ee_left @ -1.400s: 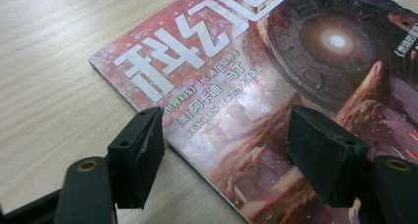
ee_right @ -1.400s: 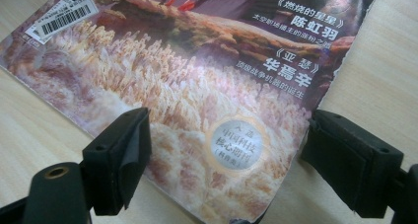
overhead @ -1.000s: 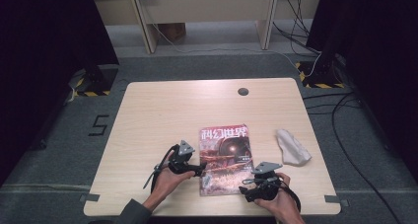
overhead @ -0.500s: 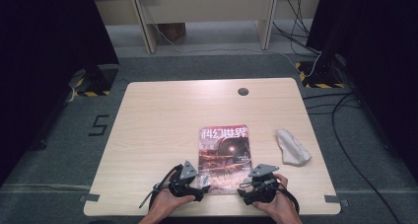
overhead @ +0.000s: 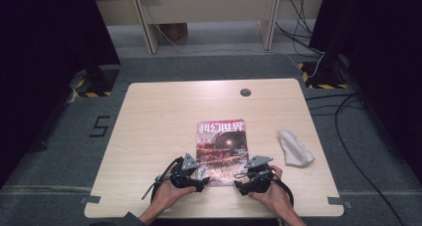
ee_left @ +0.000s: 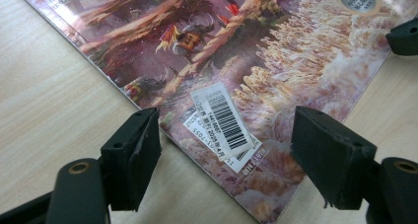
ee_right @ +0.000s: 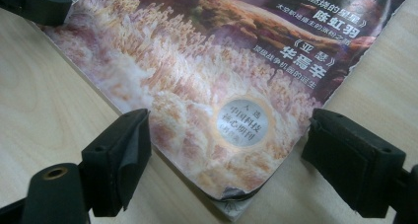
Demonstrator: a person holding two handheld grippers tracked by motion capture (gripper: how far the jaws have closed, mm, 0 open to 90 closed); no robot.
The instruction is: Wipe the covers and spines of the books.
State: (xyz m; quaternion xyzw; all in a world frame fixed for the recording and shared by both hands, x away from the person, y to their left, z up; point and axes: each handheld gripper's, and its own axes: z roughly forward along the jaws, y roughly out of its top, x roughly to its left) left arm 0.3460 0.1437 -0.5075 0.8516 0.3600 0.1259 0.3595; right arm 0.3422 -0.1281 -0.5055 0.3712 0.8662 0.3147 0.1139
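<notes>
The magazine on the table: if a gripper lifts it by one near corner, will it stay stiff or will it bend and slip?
The magazine looks thin and lies flat, so it would probably droop when lifted by a corner. Its cover shines in the right gripper view, so it may slide on the table. The near corner already curls, so it might crease easily.

The magazine (overhead: 222, 146) lies at the bench's (overhead: 159, 116) lower centre; a crumpled cloth (overhead: 294, 149) sits to its right, well apart.
</notes>
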